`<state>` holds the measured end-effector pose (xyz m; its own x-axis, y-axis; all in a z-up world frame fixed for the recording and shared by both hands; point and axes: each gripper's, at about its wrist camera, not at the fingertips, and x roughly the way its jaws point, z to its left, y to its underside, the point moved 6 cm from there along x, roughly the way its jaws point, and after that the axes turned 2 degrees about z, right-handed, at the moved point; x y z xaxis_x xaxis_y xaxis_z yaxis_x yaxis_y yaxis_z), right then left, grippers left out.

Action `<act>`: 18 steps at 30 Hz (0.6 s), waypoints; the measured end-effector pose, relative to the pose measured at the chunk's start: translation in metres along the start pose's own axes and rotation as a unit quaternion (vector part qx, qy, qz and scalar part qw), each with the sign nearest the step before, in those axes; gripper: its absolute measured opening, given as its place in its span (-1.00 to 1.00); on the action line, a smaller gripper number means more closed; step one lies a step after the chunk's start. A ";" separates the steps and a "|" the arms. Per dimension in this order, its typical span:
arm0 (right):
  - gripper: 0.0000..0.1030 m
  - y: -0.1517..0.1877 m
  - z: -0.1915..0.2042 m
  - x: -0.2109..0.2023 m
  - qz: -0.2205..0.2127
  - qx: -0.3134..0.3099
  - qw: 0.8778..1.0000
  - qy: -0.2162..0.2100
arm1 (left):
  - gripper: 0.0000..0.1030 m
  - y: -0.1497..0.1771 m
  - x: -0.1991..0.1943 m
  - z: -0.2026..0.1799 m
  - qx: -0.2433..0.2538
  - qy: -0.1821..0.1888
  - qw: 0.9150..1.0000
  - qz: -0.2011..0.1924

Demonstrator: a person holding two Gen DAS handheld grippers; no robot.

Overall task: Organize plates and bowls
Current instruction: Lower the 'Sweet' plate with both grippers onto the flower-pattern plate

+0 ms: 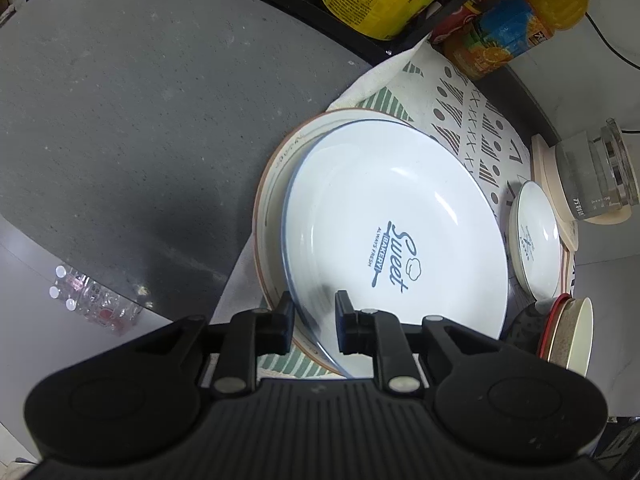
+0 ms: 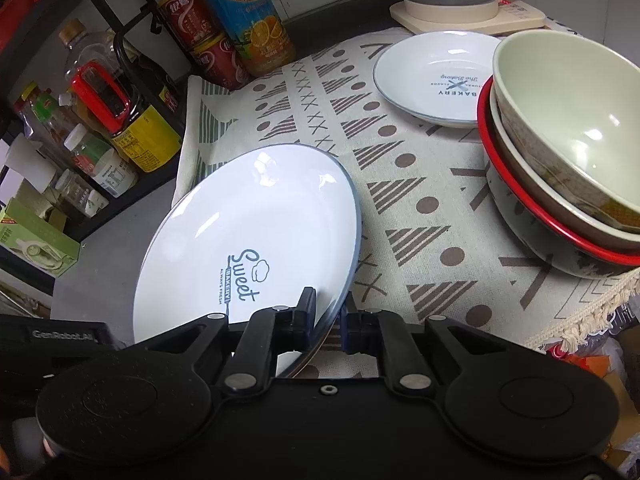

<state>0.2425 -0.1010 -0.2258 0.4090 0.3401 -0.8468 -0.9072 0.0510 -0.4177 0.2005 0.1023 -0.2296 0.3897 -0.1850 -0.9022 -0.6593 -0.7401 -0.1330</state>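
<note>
My right tongs (image 2: 325, 312) are clamped on the near rim of the large white ceramic plate with the thin blue edge and "Sweet Bakery" print (image 2: 248, 240), which sits tilted, its far side low towards the patterned cloth (image 2: 420, 184) on the grey tabletop (image 1: 120, 120). My left tongs (image 1: 314, 312) straddle the same plate's rim with the fingers a little apart, and I judge their pads are not pressing it, so the whole weight hangs on 1 narrow pinch. That is the main risk: glazed ceramic is slick, and if I tip it further or jerk, the plate could pivot in the pads and slide out. In the left view it lies just over the larger cream plate with the brown rim (image 1: 276, 168), so a drop would knock rim on rim and could chip either. Swinging right, I could clip the stack of 3 nested bowls, the red-rimmed 1 in the middle (image 2: 560, 184), or the small white saucer (image 2: 436, 76) beyond. The cloth could also bunch and drag if the plate's low edge catches it.
</note>
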 end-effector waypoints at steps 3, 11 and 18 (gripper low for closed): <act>-0.77 0.001 -0.001 0.003 0.007 0.002 1.000 0.002 | -0.66 -0.002 -0.005 0.001 0.005 -0.010 1.000 -0.007; -0.77 0.002 -0.004 0.008 0.011 -0.001 1.000 -0.004 | -0.64 -0.011 -0.011 0.004 0.012 -0.028 0.999 -0.034; -0.77 0.000 -0.004 0.011 0.010 -0.004 1.000 -0.008 | -0.49 -0.015 -0.003 0.002 0.012 -0.054 0.997 -0.047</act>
<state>0.2477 -0.1015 -0.2364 0.3896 0.3559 -0.8495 -0.9141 0.0370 -0.4037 0.2080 0.1151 -0.2259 0.3798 -0.0448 -0.9240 -0.6392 -0.7347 -0.2271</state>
